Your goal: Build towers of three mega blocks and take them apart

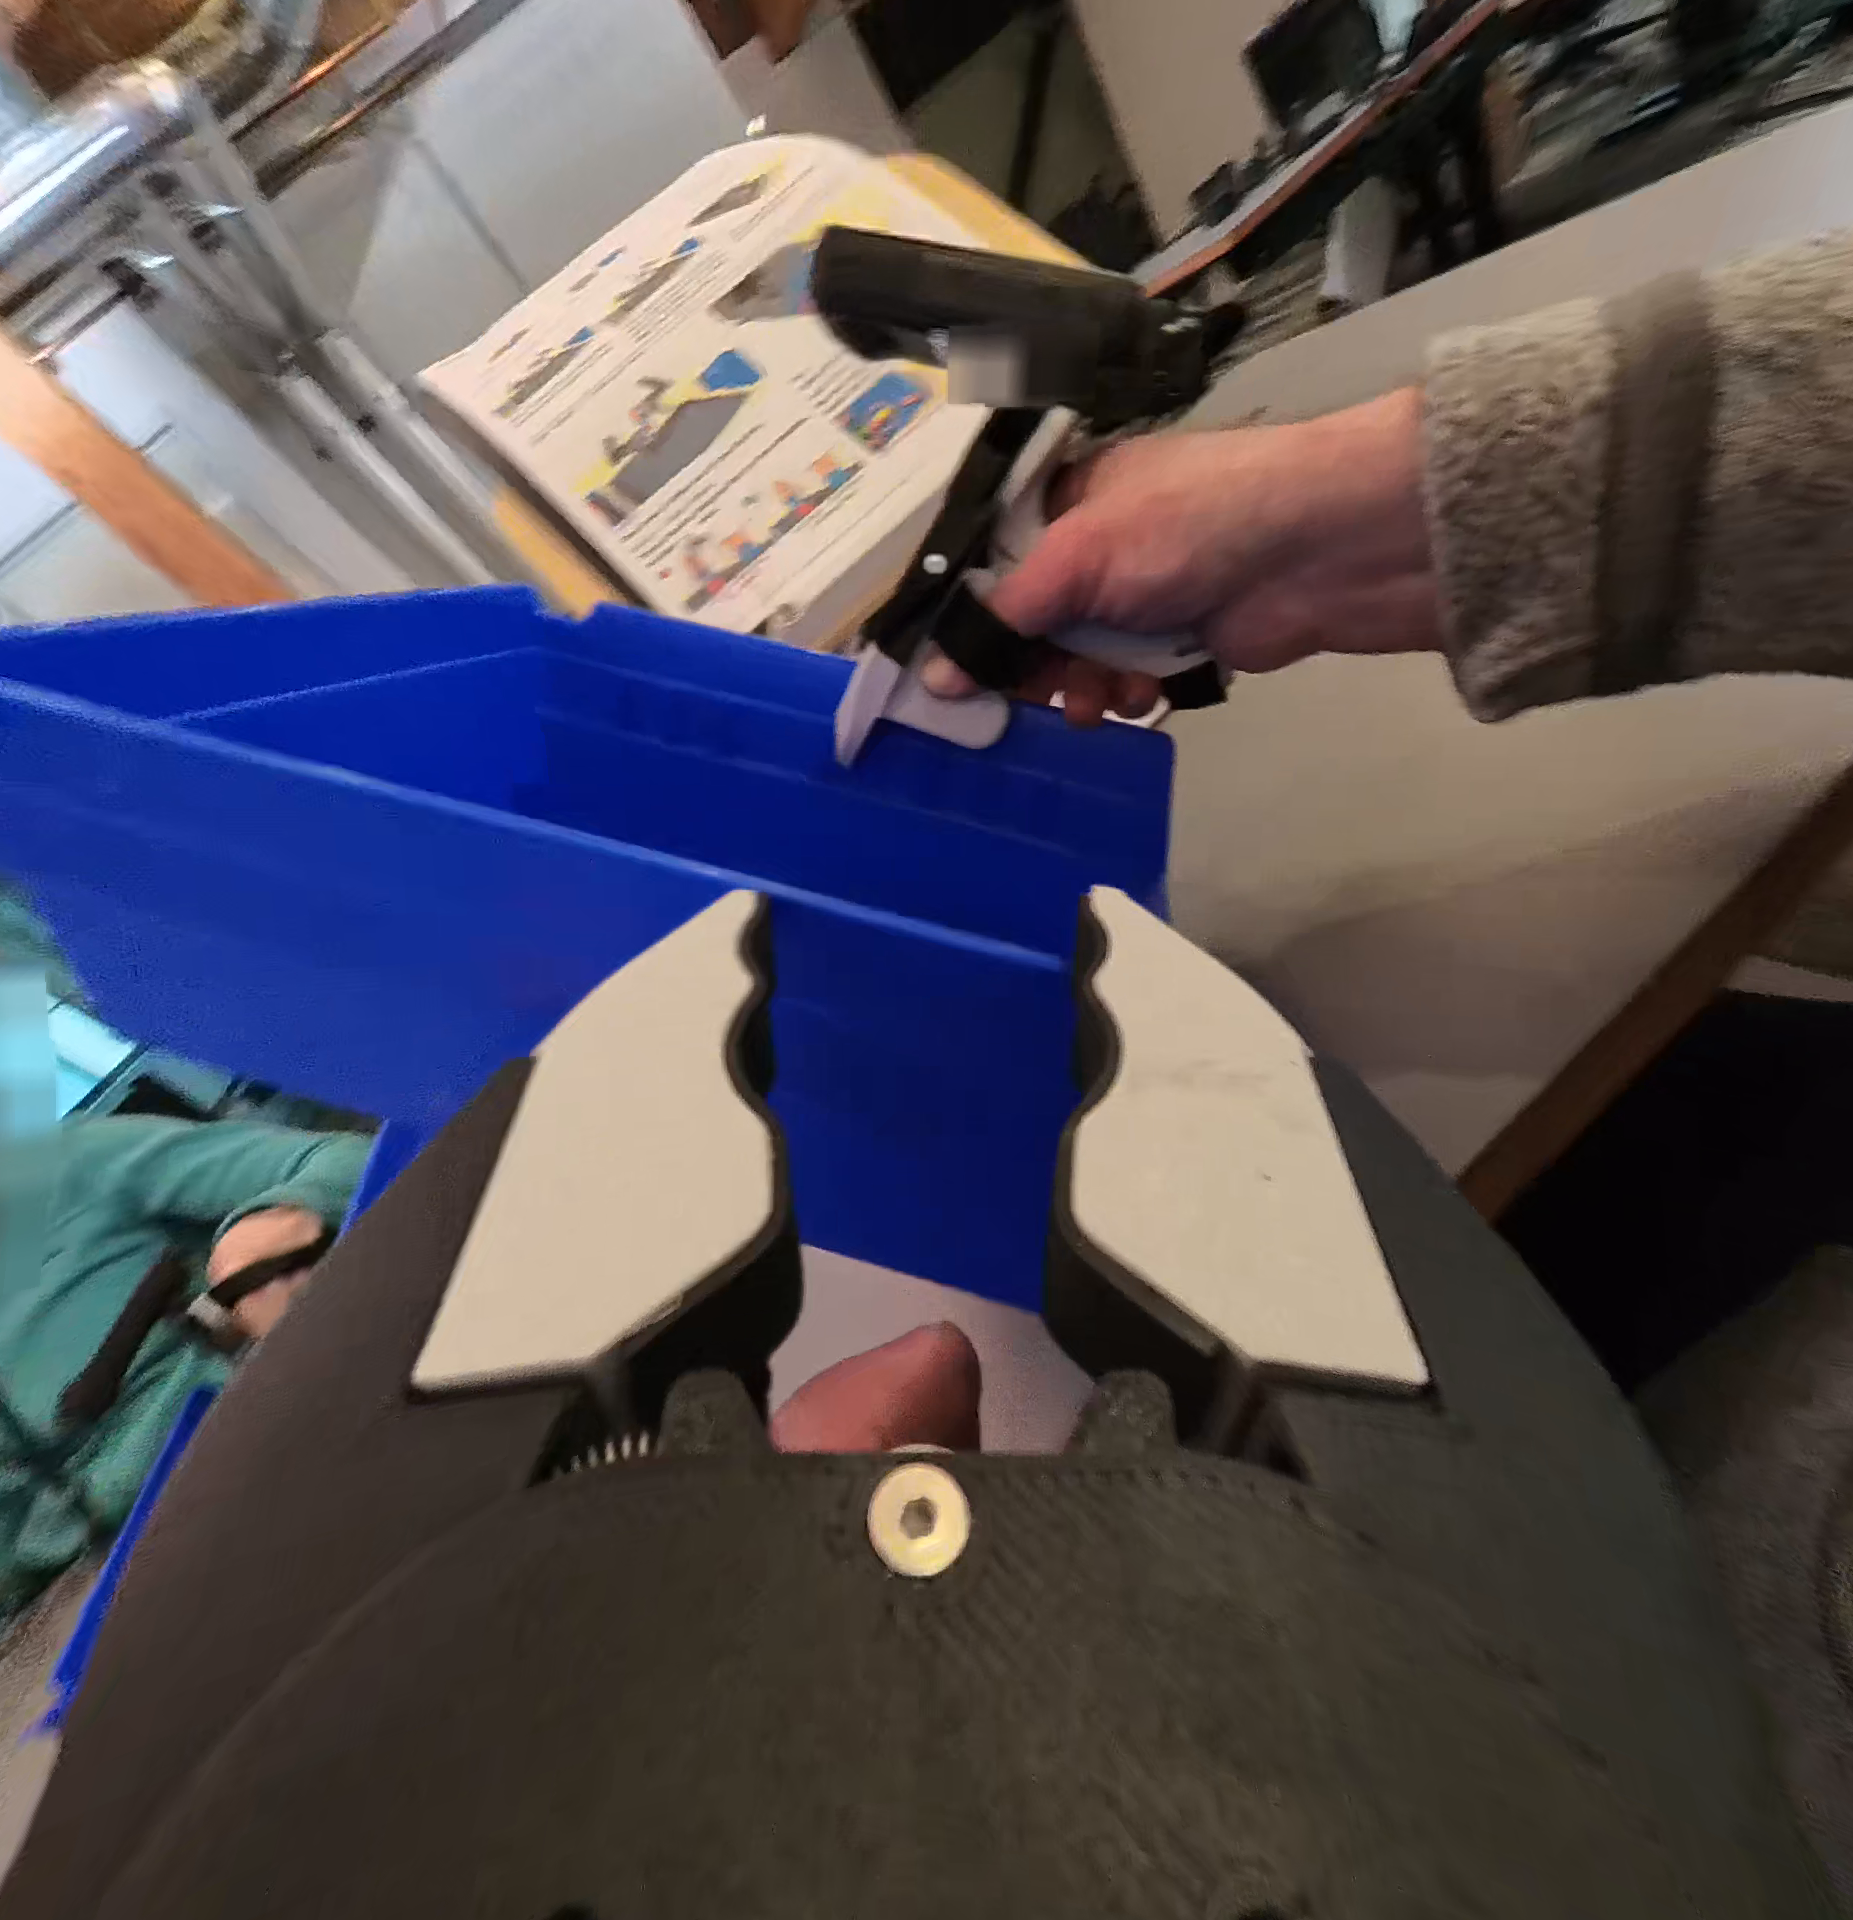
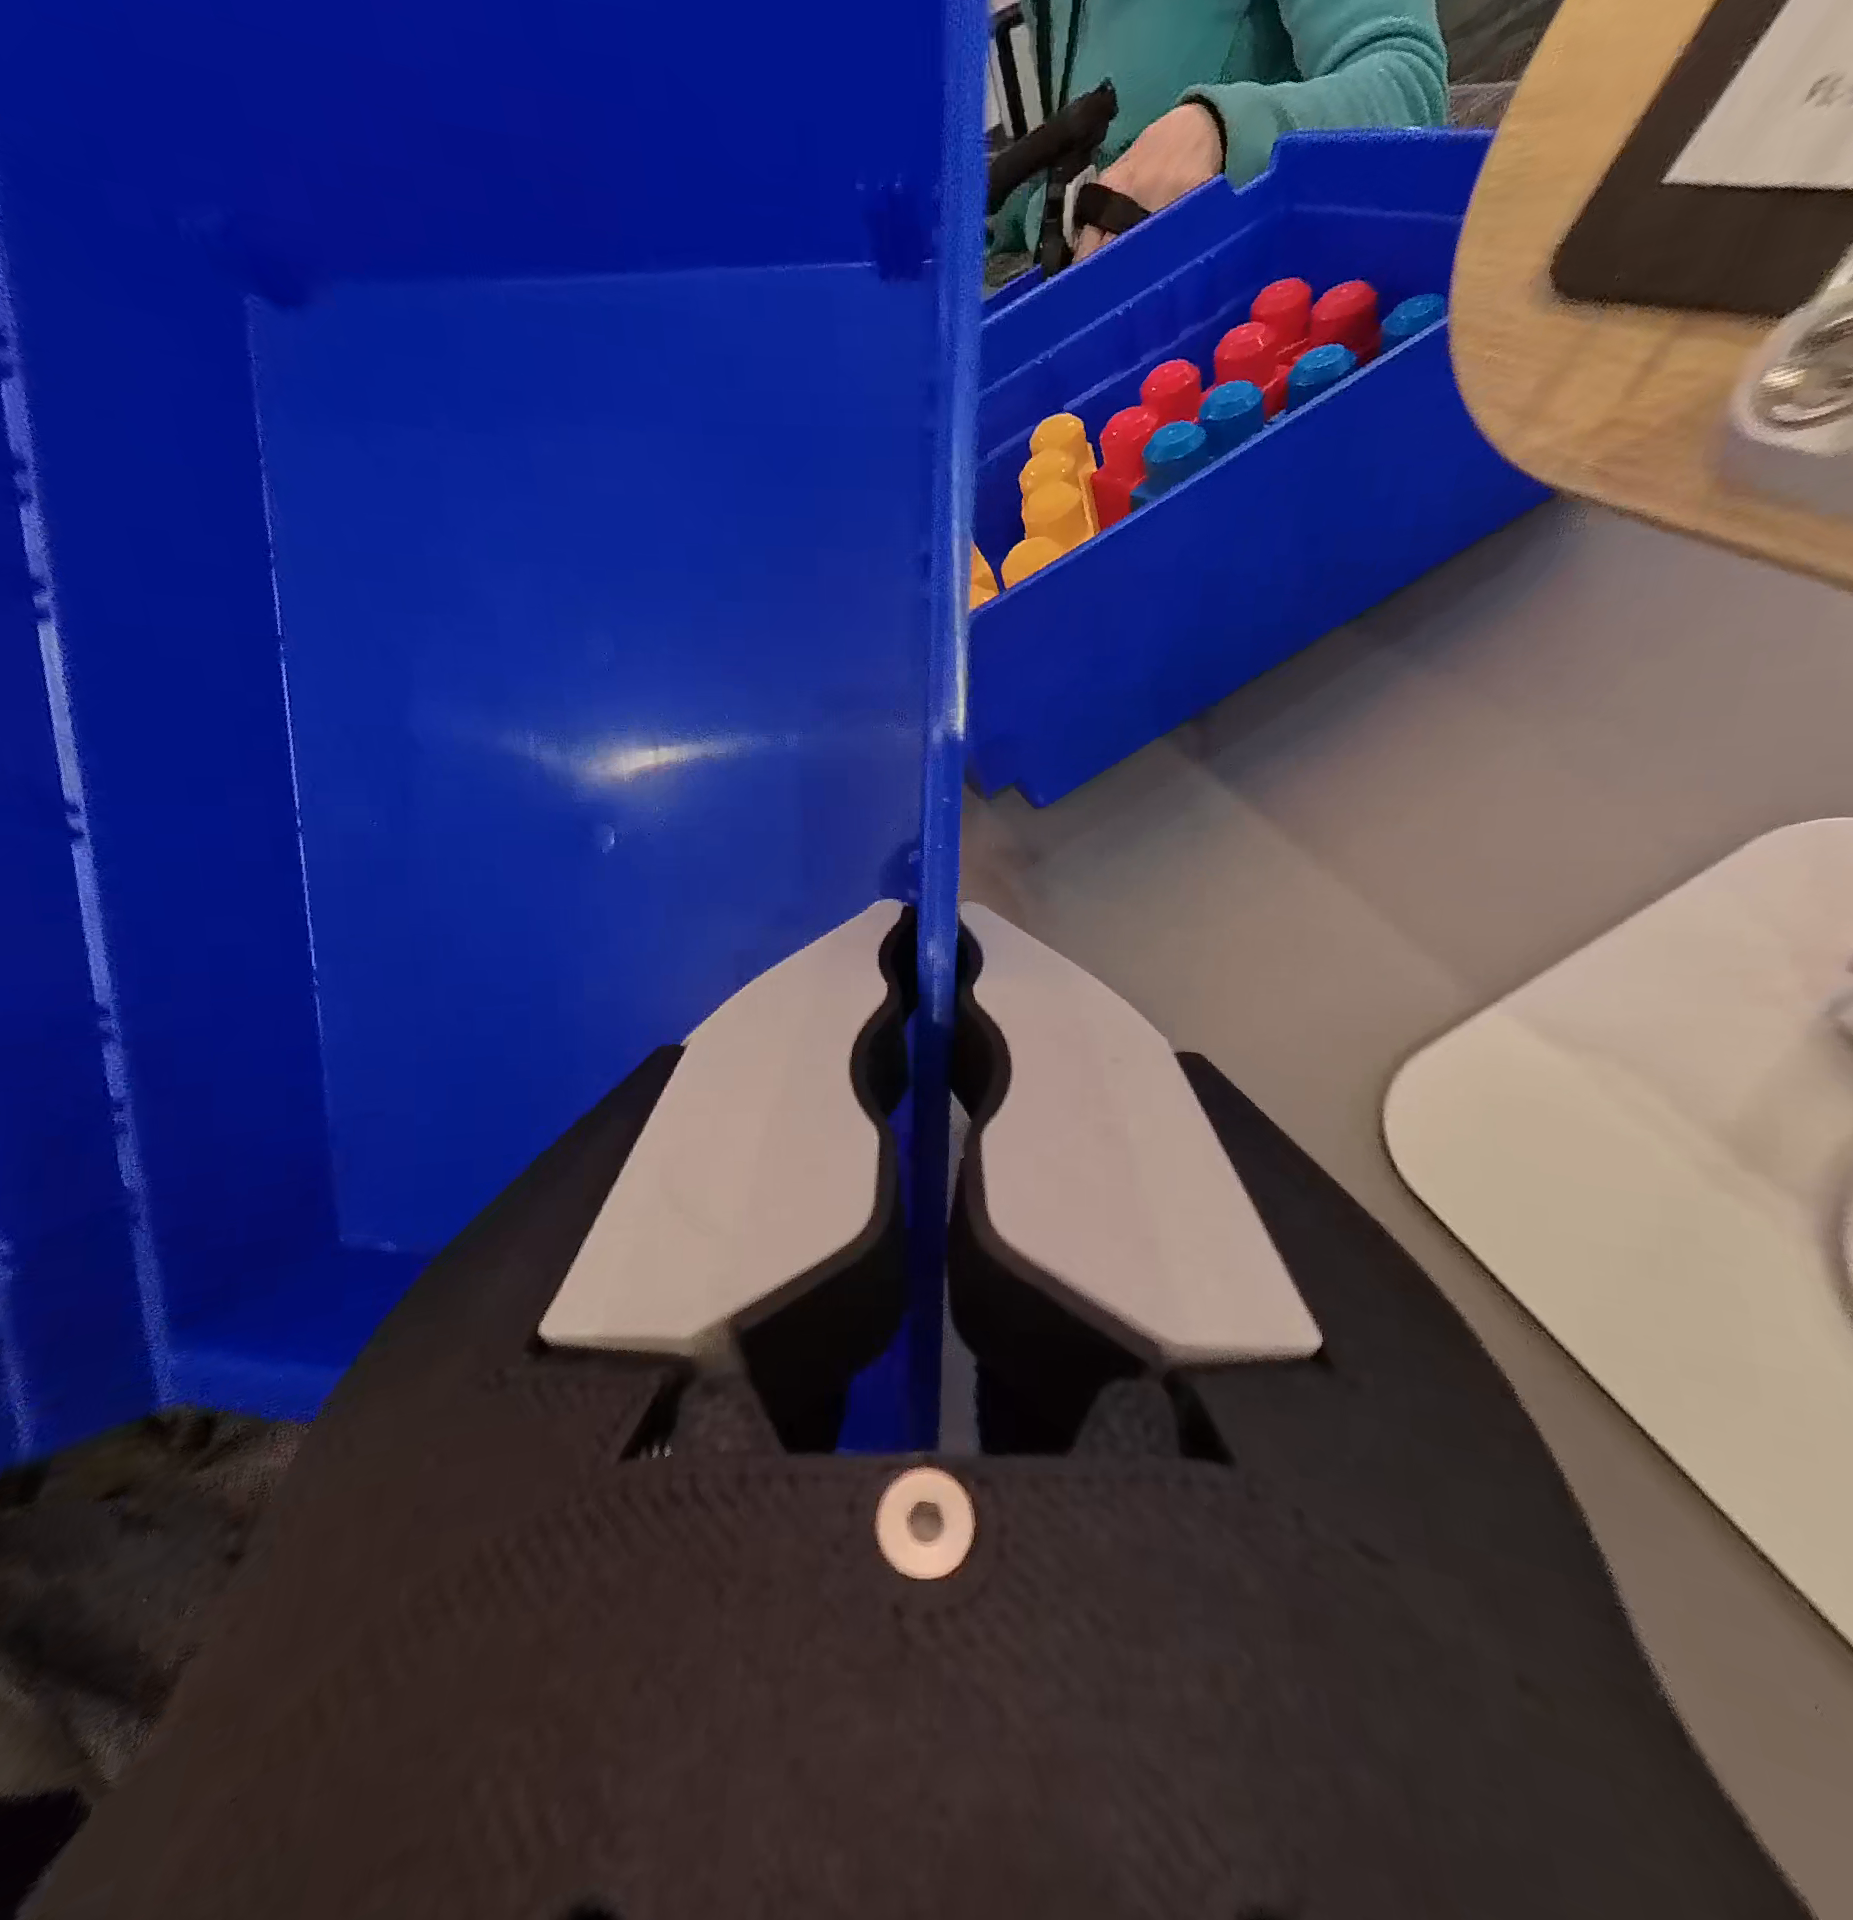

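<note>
Blue plastic makes up two bins: one bin (image 2: 589,623) held up off the grey worktop (image 2: 1265,883), and a second bin (image 2: 1265,603) resting farther back on it with mega blocks (image 2: 1213,416) inside, at least three yellow, five red and four blue. Pinched thin, the right gripper (image 2: 937,935) clamps the first bin's wall edge. The left gripper (image 1: 922,914) gapes wide before that bin's corner, gripping nothing.
</note>
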Demonstrator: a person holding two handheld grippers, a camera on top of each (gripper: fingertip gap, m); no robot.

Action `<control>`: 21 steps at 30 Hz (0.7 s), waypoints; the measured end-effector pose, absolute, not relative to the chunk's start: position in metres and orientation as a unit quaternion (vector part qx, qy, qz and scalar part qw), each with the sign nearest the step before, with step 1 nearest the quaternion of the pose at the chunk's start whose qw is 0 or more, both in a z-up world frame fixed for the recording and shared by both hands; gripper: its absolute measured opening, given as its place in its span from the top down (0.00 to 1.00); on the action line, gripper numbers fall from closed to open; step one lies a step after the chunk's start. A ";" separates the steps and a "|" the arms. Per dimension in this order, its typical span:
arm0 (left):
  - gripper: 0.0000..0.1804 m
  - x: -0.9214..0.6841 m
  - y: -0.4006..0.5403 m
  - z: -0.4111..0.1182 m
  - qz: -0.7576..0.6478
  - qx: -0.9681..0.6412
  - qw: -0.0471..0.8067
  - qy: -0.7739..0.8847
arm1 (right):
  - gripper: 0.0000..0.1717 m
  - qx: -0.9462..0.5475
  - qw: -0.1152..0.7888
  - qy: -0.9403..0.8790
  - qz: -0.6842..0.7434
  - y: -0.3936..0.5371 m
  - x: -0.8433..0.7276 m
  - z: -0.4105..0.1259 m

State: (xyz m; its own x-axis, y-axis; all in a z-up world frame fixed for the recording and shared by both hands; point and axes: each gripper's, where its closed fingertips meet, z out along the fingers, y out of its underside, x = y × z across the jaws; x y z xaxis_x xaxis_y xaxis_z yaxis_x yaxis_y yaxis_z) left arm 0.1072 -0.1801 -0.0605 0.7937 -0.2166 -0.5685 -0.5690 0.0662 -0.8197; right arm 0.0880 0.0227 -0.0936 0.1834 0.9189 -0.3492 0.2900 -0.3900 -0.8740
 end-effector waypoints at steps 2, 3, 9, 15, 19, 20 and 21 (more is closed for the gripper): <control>0.74 0.125 -0.180 -0.068 0.103 -0.665 0.670 0.313 | 0.98 -0.693 0.336 -0.447 0.455 0.026 0.103 -0.092; 0.73 0.132 -0.179 -0.072 0.092 -0.668 0.668 0.316 | 0.98 -0.695 0.342 -0.451 0.443 0.029 0.112 -0.092; 0.74 0.176 -0.177 -0.091 0.019 -0.660 0.656 0.365 | 0.98 -0.712 0.337 -0.481 0.385 0.036 0.167 -0.100; 0.74 0.221 -0.183 -0.100 -0.062 -0.627 0.644 0.434 | 0.97 -0.722 0.323 -0.511 0.335 0.036 0.230 -0.103; 0.74 0.247 -0.184 -0.102 -0.103 -0.603 0.633 0.474 | 0.97 -0.729 0.313 -0.521 0.314 0.039 0.270 -0.106; 0.74 0.253 -0.185 -0.102 -0.109 -0.596 0.631 0.485 | 0.97 -0.732 0.311 -0.524 0.305 0.041 0.280 -0.107; 0.74 0.258 -0.185 -0.102 -0.114 -0.590 0.629 0.493 | 0.97 -0.735 0.307 -0.526 0.297 0.042 0.291 -0.108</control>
State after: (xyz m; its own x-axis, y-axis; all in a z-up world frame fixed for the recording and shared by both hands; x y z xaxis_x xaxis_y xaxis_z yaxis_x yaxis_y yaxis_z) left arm 0.2576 -0.1852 -0.1024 0.4882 -0.7257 -0.4847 -0.4379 0.2767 -0.8554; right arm 0.2907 0.0425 -0.1076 0.2704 0.9560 -0.1134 0.5908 -0.2578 -0.7646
